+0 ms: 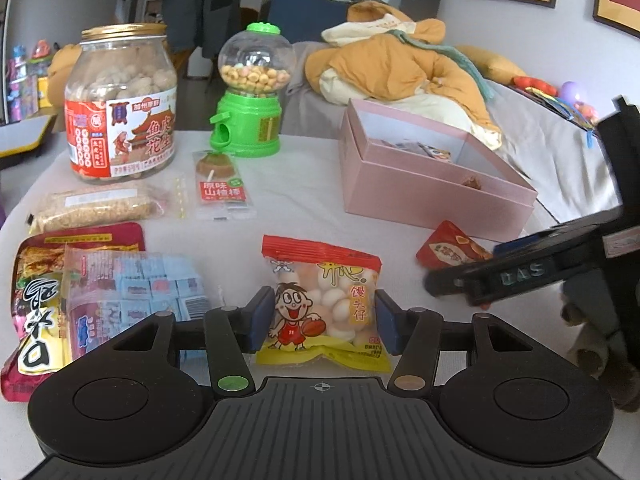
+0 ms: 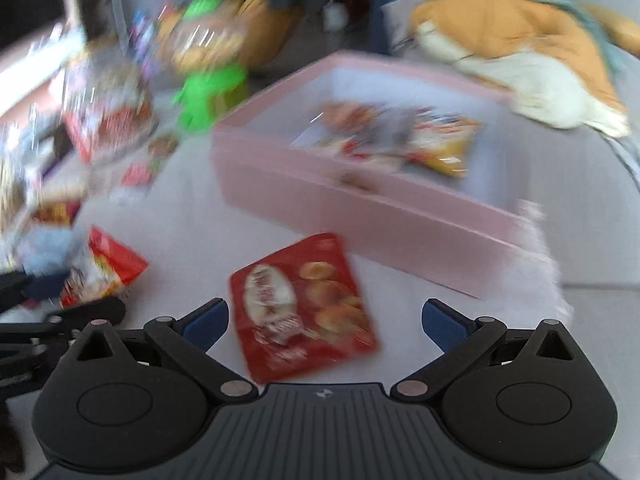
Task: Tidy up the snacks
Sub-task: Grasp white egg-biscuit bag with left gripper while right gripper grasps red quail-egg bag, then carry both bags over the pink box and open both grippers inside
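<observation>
Between my left gripper (image 1: 322, 320) pads I'm pinching the bun-snack bag (image 1: 322, 304) — next, carrying it to the pink box (image 1: 432, 196); right gripper (image 2: 324, 320) is hanging open over the red packet (image 2: 304, 308).

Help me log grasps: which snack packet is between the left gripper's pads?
The cartoon-boy packet of white puffs, red top and yellow bottom, sits pinched between the left gripper pads. The red biscuit packet lies free on the cloth under the open right gripper.

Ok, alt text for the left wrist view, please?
The left gripper is closed on a red-and-yellow bag of small round biscuits above a white table. Behind it stand a pink box, a green candy dispenser and a peanut jar; the right gripper enters at right.
</observation>
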A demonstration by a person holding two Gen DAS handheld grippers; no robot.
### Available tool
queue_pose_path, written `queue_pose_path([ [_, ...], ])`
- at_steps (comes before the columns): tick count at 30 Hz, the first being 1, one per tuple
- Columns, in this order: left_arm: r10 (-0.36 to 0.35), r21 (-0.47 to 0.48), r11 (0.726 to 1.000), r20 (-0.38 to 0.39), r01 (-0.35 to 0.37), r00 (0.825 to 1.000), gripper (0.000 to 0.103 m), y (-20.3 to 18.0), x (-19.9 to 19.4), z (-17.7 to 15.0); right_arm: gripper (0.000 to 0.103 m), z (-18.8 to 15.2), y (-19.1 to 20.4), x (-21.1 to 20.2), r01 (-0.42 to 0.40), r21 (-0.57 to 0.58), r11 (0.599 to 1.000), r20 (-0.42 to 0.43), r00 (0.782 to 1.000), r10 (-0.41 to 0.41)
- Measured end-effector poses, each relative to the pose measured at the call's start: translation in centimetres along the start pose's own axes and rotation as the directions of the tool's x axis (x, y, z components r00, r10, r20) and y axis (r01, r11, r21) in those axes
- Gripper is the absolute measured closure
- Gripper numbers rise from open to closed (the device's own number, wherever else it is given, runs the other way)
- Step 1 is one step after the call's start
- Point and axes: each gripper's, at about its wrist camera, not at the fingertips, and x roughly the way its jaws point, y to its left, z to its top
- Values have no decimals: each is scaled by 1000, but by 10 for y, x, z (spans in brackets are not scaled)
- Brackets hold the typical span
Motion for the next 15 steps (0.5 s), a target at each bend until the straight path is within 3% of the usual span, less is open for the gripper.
queue_pose_path([
  [1,-1,-1,1000,0,1,1000,44,0,0,0,2,2,5,6,5,-9,1000,-21,1000,-5],
  [3,-2,-1,1000,1,2,1000,44,1,0,0,19,5,9,0,-14,-18,1000,-25,1000,14],
  [4,-2,0,1000,0,2,1000,44,1,0,0,33,6,11,-6,-18,-30,999,-30,999,17],
  [8,0,1,1000,1,0,1000,44,0,0,0,33,-4,7,-40,-66,-46,997,-35,997,64],
  [15,26,41,999,-9,-26,1000,46,-6,-2,0,33,-17,-27,-109,-43,-46,998,58,997,45],
])
